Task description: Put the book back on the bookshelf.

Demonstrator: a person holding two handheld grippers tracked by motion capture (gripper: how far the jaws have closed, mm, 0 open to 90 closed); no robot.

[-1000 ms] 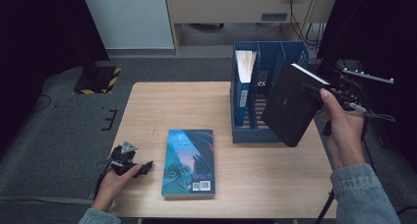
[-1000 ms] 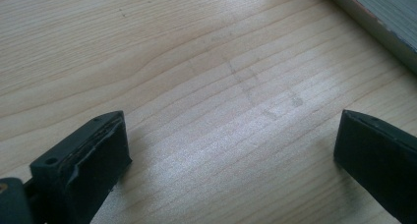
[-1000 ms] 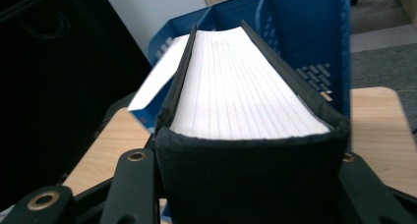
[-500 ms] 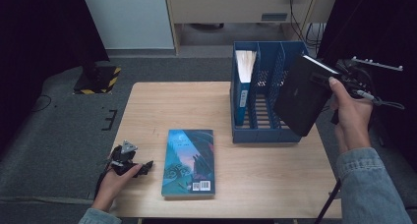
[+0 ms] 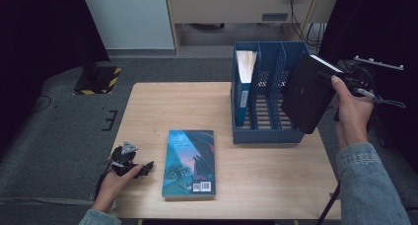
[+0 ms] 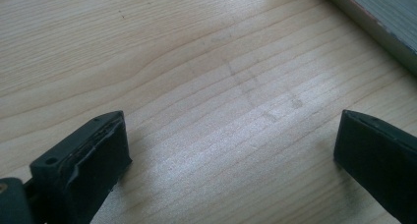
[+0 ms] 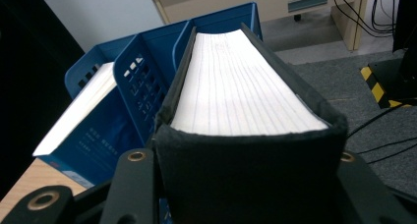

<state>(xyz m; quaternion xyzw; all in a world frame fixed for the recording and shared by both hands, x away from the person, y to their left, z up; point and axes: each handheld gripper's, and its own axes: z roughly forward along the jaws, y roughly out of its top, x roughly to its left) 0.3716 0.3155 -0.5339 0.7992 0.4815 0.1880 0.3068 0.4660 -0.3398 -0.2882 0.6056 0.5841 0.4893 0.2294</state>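
Observation:
My right gripper (image 5: 347, 79) is shut on a thick black book (image 5: 306, 94), which hangs tilted in the air over the right end of the blue file rack (image 5: 266, 135). In the right gripper view the black book (image 7: 241, 96) sits between the jaws with its white page edge up, and the rack (image 7: 142, 71) lies beyond it. A blue book (image 5: 243, 82) stands in the rack's left slot. A teal book (image 5: 190, 161) lies flat on the table. Left of it my left gripper (image 5: 144, 168) rests on the wood, open, with nothing between its jaws (image 6: 231, 155).
The wooden table (image 5: 167, 106) has bare room at its back left and front right. The rack's middle and right slots hold nothing. On the floor are a yellow-and-black striped base (image 5: 96, 79) at the left and cables (image 5: 305, 22) by the cabinet behind.
My right gripper has carried the black book a little to the right and up, beside the rack's right end. The left gripper has kept still.

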